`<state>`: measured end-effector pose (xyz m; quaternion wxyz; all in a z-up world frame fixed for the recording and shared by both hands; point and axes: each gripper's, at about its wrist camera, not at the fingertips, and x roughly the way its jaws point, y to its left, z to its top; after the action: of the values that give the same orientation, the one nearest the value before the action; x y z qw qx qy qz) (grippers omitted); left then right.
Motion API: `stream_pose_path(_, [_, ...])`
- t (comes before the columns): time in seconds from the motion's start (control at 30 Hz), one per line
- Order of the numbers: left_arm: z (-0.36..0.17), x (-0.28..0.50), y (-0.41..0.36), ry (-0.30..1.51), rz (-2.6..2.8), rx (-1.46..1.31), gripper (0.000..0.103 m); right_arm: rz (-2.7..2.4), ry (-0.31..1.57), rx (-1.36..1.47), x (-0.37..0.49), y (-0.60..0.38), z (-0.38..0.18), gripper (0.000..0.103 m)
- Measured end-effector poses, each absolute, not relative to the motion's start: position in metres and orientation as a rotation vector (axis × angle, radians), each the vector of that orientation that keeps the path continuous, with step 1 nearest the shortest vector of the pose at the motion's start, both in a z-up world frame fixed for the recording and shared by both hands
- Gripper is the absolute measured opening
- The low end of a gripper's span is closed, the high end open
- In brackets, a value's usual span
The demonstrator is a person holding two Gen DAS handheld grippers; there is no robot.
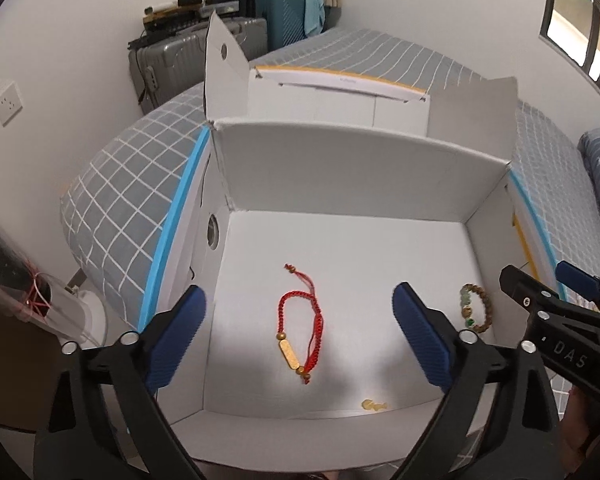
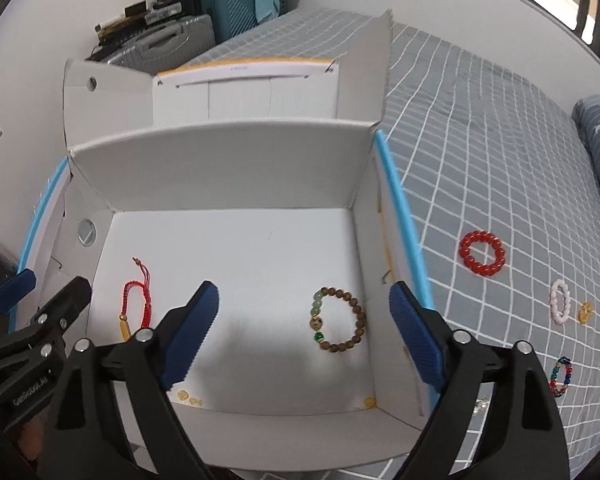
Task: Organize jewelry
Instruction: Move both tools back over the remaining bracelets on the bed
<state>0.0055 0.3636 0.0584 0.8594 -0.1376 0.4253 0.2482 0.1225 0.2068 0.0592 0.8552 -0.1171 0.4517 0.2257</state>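
A white cardboard box stands open on the bed. On its floor lie a red cord bracelet with a gold bar and a brown bead bracelet with green stones. Small gold pieces rest by the near wall. My left gripper hangs open above the red cord bracelet, nothing between its pads. My right gripper hangs open above the brown bead bracelet, also holding nothing. Each gripper shows at the edge of the other's view.
On the checked bedspread right of the box lie a red bead bracelet, a pink bracelet, a small gold piece and a multicolour bead bracelet. Suitcases stand by the far wall.
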Motion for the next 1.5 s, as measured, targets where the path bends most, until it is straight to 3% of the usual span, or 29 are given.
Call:
stream_pose_path(0.13, [0.067, 0.005, 0.354, 0.865, 0.509, -0.274, 0.097, 0.458, 0.912, -0.236, 0.122, 0.19, 0.072, 0.095])
stream_pose_path(0.73, [0.096, 0.04, 0.254, 0.817, 0.381, -0.182, 0.097, 0.308, 0.84, -0.18, 0.126, 0.059, 0.106, 0.095])
stream_pose_path(1.23, [0.098, 0.095, 0.127, 0.802, 0.229, -0.107, 0.097, 0.137, 0.867, -0.083, 0.147, -0.088, 0.089, 0.095])
stream_pose_path(1.5, [0.071, 0.139, 0.07, 0.848, 0.162, -0.061, 0.097, 0.079, 0.911, -0.057, 0.158, -0.141, 0.058, 0.095])
